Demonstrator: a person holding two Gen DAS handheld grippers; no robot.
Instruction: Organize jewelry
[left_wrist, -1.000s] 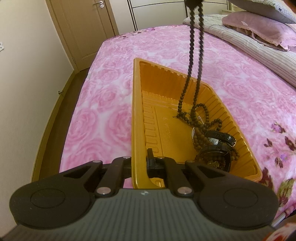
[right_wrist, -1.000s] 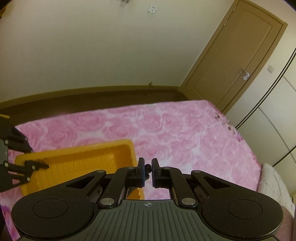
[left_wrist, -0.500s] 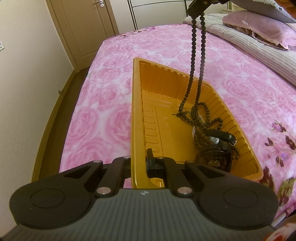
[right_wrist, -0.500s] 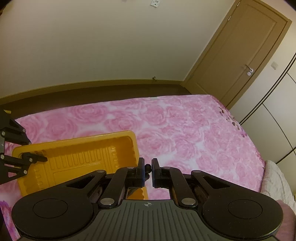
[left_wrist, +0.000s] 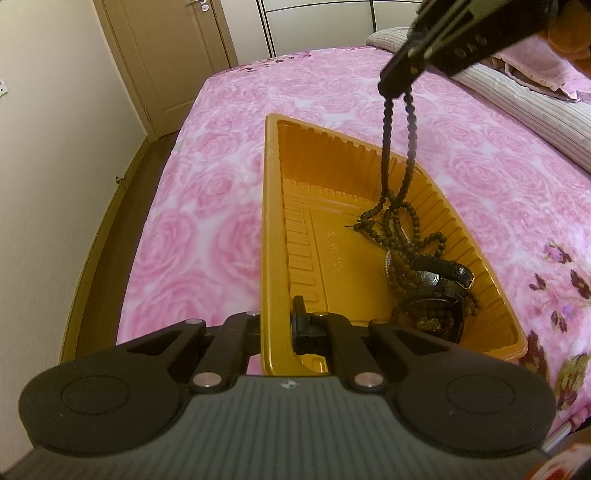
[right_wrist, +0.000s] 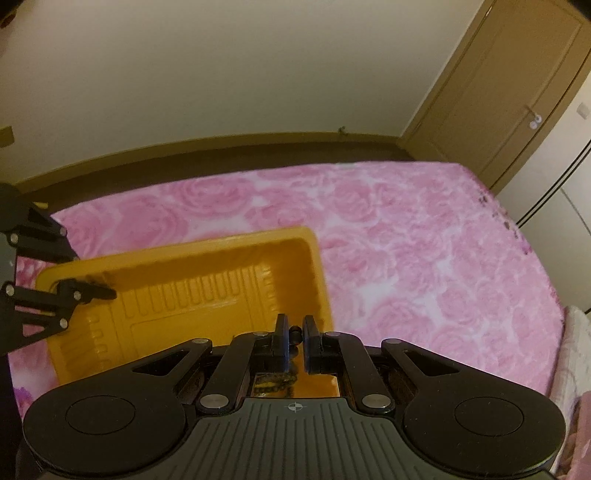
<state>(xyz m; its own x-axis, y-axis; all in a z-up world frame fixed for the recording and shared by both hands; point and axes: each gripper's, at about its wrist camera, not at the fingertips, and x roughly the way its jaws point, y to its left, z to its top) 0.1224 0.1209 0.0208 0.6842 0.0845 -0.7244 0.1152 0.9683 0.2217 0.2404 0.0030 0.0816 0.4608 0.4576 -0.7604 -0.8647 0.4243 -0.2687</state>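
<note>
Between the right gripper's (right_wrist: 294, 328) closed fingers (left_wrist: 397, 79), pinched: the top of a dark bead necklace (left_wrist: 397, 155), two strands hanging straight down, lower loops already pooled on the floor of the orange tray (left_wrist: 271, 221) beside a black watch (left_wrist: 443, 271) and more beads heaped toward the near right corner. Over at the tray's near left wall, clamped by the left gripper (left_wrist: 280, 325): one finger outside the rim, one inside, steadying the tray on the pink rose bedspread (left_wrist: 207, 206).

Step in hand, by the look of it: lowering the necklace into the tray. Next move likely calls for sinking further until the strands go slack, then parting the fingers directly above the heap, not over the rim. Risk: beads snagging on a pad, or draping across the wall.

Pose: right gripper high over the tray's far half, angled steeply downward; left gripper low at the near edge, pointing down along the tray's length.
</note>
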